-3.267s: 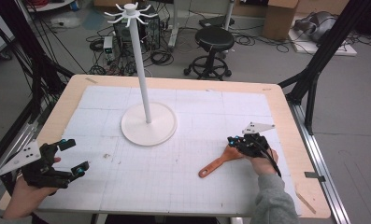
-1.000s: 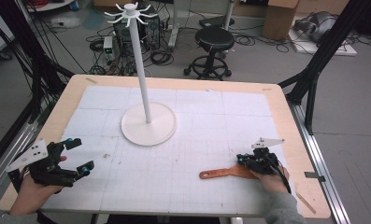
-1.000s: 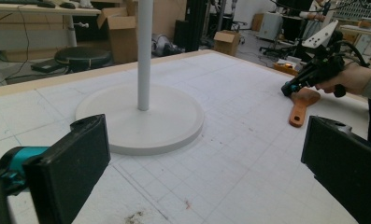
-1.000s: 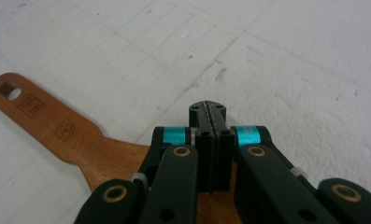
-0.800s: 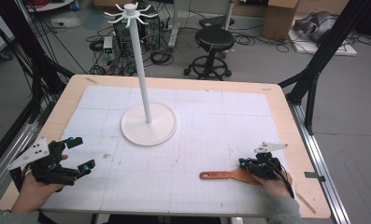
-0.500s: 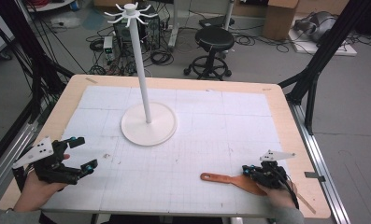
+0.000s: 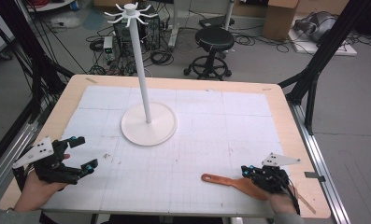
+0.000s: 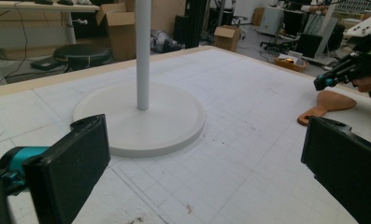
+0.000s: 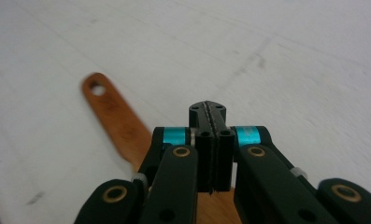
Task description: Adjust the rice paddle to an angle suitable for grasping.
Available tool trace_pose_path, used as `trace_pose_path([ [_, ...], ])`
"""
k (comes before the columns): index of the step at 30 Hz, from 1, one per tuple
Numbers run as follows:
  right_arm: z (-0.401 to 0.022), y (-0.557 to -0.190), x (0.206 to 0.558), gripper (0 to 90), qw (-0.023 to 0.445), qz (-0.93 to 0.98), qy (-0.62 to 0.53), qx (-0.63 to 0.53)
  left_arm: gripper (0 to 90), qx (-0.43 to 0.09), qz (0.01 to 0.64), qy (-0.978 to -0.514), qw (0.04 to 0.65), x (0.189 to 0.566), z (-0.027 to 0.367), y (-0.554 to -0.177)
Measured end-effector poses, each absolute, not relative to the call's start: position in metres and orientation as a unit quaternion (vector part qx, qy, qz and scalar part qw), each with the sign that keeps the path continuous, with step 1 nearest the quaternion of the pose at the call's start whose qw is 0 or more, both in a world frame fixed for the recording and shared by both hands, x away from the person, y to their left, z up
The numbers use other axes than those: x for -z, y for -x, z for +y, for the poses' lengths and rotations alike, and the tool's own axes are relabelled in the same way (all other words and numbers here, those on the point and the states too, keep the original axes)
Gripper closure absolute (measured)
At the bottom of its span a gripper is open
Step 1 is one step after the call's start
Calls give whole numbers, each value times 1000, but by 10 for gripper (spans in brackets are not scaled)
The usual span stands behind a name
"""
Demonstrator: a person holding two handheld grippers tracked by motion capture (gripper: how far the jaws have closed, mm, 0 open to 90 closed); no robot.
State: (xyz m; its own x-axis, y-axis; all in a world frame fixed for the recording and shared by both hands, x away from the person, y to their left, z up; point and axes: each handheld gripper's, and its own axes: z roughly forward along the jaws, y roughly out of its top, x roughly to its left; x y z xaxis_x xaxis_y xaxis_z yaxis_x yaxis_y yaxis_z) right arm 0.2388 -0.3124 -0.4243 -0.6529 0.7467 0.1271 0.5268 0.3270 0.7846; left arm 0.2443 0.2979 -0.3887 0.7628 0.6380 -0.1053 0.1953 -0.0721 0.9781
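With jaws pressed together, right gripper [image 7: 246, 171] above wooden spatula [image 7: 230, 181].

Your left gripper [image 8: 211, 172]: jaws spread wide, nothing between them.
Stand [image 8: 141, 116]: white round base with upright pole, ahead of your jaws on the bench's gridded mat [image 8: 248, 93].
Wooden spatula [image 8: 325, 105]: flat on the mat toward the bench's right edge.
Your right gripper [image 8: 344, 74]: just above the spatula's broad end.
Beyond the far edge: stool [image 8: 82, 53], cardboard boxes [image 8: 120, 28].
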Motion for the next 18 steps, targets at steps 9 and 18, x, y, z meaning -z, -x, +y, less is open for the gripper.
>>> trace_pose_path([
  [9, -273, -220, 431, 900, 111, 848, -334, -396, 18, -185, 298, -705, 616, 387, 302, -241],
  [18, -264, -222, 438, 900, 85, 861, -316, -391, 18, -187, 308, -703, 613, 387, 303, -241],
])
